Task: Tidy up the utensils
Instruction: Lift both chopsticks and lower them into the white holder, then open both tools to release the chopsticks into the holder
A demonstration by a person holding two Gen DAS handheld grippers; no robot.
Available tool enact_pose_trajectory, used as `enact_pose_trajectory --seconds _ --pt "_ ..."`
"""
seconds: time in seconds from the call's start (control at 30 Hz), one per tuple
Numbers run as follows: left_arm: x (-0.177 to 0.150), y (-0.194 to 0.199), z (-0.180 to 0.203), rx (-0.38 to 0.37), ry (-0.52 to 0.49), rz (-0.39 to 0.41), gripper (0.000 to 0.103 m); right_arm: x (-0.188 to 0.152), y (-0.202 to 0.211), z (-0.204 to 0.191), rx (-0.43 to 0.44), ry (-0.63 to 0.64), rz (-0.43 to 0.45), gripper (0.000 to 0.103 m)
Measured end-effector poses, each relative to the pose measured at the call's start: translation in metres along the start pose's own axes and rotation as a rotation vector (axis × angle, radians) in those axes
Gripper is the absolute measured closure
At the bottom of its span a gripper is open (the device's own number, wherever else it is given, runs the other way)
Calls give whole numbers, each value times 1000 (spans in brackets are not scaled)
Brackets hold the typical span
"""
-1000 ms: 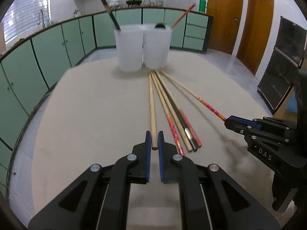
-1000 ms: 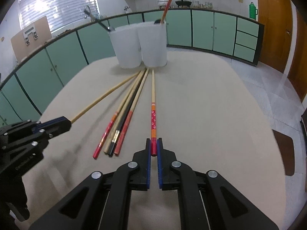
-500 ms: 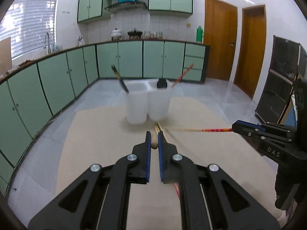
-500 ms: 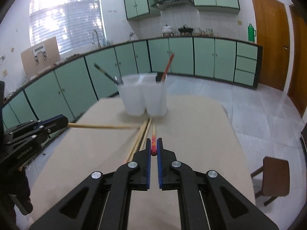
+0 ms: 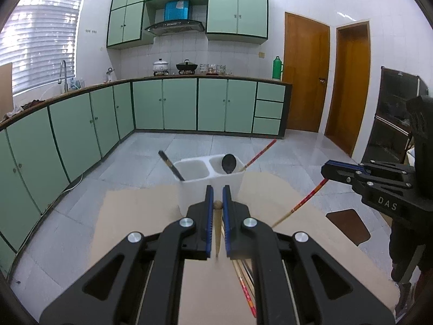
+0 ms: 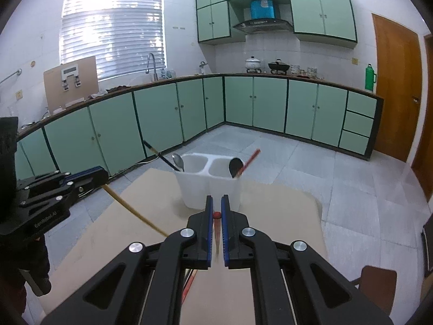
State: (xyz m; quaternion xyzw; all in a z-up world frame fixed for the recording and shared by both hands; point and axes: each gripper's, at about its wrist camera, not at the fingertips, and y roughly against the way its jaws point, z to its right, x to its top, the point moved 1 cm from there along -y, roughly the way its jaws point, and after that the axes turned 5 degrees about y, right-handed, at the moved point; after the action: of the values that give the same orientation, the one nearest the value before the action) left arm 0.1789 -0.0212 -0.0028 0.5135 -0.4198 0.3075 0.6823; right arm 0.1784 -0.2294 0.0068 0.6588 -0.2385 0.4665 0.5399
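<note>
My left gripper (image 5: pixel 217 205) is shut on a plain wooden chopstick (image 5: pixel 217 227) and holds it raised, tip hanging down; it shows in the right wrist view (image 6: pixel 130 208) too. My right gripper (image 6: pixel 216 215) is shut on a red-ended chopstick (image 6: pixel 216 230), also seen in the left wrist view (image 5: pixel 300 205). Both are lifted above the table, short of a white two-compartment holder (image 5: pixel 208 181) (image 6: pixel 208 187). The holder has a black chopstick (image 5: pixel 170 165) in its left cup, and a dark spoon (image 5: pixel 228 163) and a red chopstick (image 5: pixel 259 153) in its right cup.
Several more chopsticks (image 5: pixel 245 284) lie on the beige table (image 5: pixel 130 216) beneath my left gripper. A metal spoon (image 6: pixel 178 161) stands in the holder's left cup. Green kitchen cabinets (image 5: pixel 178 105) run behind. A brown stool (image 5: pixel 349 224) stands to the right.
Both grippers lifted their chopsticks off the table and rose higher. The views tilted up, so I now look down into the holder's cups.
</note>
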Motion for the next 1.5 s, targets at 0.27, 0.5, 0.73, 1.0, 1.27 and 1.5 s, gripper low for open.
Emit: enact_pose_trajectory --seconds 0.27,0.5,0.73,1.0,1.27,1.5 --pt "27 -4 -3 -29 -10 35 97 34 5 13 43 16 44 97" --pt "71 2 0 -32 -50 140 97 92 9 29 58 10 139 97" --pt "126 -16 3 -25 -53 243 97 141 -9 46 55 -41 237 97" --pt "144 -58 0 17 -33 277 97 155 -57 55 15 -47 276 97" --pt "128 -108 -16 50 0 223 97 133 -113 50 4 -53 192 97" --pt "106 -140 -30 65 1 100 96 102 -142 49 13 -53 78 97"
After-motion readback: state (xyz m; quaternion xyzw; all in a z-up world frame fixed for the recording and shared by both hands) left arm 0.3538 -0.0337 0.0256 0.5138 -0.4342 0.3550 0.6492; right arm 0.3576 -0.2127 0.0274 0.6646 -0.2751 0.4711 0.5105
